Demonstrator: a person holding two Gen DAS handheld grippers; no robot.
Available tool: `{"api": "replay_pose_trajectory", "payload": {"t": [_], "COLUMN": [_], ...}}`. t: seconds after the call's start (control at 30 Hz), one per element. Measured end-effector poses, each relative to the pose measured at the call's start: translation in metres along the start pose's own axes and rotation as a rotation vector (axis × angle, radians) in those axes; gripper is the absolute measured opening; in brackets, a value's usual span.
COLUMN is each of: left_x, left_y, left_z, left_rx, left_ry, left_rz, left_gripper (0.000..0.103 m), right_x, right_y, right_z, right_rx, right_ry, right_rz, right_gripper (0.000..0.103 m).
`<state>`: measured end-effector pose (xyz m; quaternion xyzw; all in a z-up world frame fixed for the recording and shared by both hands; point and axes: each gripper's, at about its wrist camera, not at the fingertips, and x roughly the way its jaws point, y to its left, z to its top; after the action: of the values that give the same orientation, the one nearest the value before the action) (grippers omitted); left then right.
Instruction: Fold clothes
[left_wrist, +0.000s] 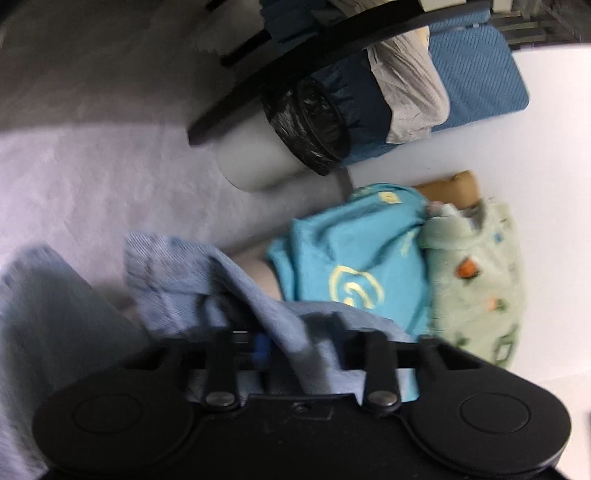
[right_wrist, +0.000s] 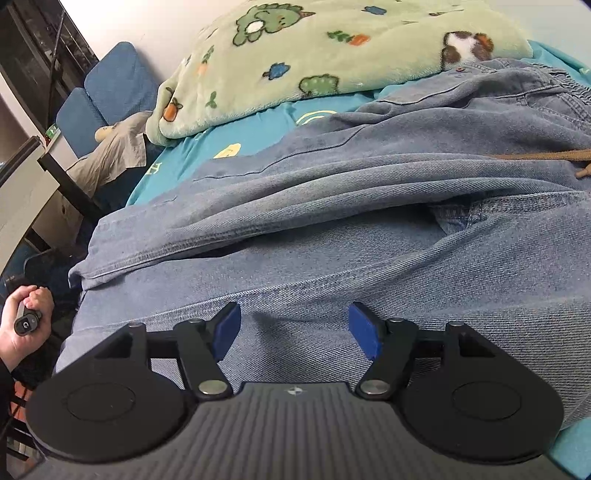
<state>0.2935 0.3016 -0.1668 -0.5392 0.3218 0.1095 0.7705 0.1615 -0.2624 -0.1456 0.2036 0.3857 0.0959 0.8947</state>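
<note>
Light blue denim jeans (right_wrist: 332, 229) lie spread in folds over the bed, a brown drawstring (right_wrist: 546, 157) showing at the waist on the right. My right gripper (right_wrist: 295, 328) hovers low over the near leg, open, its blue pads (right_wrist: 227, 328) apart with nothing between them. In the left wrist view, which is blurred, a fold of the jeans (left_wrist: 184, 266) hangs off the bed's edge. It runs up between the fingers of my left gripper (left_wrist: 295, 343), which looks shut on the denim.
A green cartoon-print blanket (right_wrist: 332, 48) lies bunched at the far side on a teal sheet (right_wrist: 236, 136). Beside the bed stand a bin with a black liner (left_wrist: 295, 136), a blue padded chair (right_wrist: 107, 88) and grey cloth (right_wrist: 107, 158). A person's hand (right_wrist: 22, 325) is at lower left.
</note>
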Motion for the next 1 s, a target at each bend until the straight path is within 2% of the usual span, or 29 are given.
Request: {"api": "replay_pose_trajectory", "payload": {"t": [0.1,0.17,0.23,0.37,0.47,0.5,0.57,0.6,0.73,0.87,1.0], "left_x": [-0.010,-0.021,-0.038,-0.075,-0.087,-0.087,-0.087,-0.086,-0.075,-0.060,-0.046], "left_y": [-0.009,-0.029,-0.050,-0.079,-0.076,-0.069,-0.050,-0.041,0.002,0.024,0.050], "left_z": [0.007,0.009,0.008,0.003,0.001,0.002,0.007,0.009,0.015,0.010,0.003], "left_rx": [0.002,0.071,0.134,0.205,0.239,0.228,0.196,0.189,0.122,0.129,-0.026], "left_ry": [-0.041,-0.062,-0.101,-0.168,-0.169,-0.165,-0.176,-0.186,-0.172,-0.130,-0.072], "left_rz": [-0.064,-0.119,-0.222,-0.541,-0.691,-0.714,-0.683,-0.641,-0.434,-0.179,0.021], "left_gripper": [0.007,0.006,0.006,0.005,0.005,0.005,0.005,0.005,0.005,0.005,0.005], "right_x": [-0.001,-0.001,-0.001,-0.001,-0.002,-0.002,-0.004,-0.004,-0.003,-0.003,-0.003], "right_y": [-0.001,-0.001,-0.001,-0.001,-0.002,-0.002,-0.002,-0.001,0.001,0.002,0.001], "right_z": [-0.001,-0.001,-0.001,-0.001,-0.001,-0.001,-0.002,-0.002,-0.001,0.000,0.001], "right_rx": [0.007,0.012,0.013,0.026,0.040,0.045,0.050,0.050,0.038,0.036,0.041], "right_ry": [-0.002,-0.002,-0.002,-0.003,-0.004,-0.004,-0.004,-0.004,0.002,0.004,0.004], "right_rz": [0.004,0.005,0.006,0.010,0.015,0.017,0.020,0.020,0.016,0.013,0.013], "right_gripper": [0.068,0.068,0.068,0.068,0.068,0.068,0.068,0.068,0.068,0.068,0.068]}}
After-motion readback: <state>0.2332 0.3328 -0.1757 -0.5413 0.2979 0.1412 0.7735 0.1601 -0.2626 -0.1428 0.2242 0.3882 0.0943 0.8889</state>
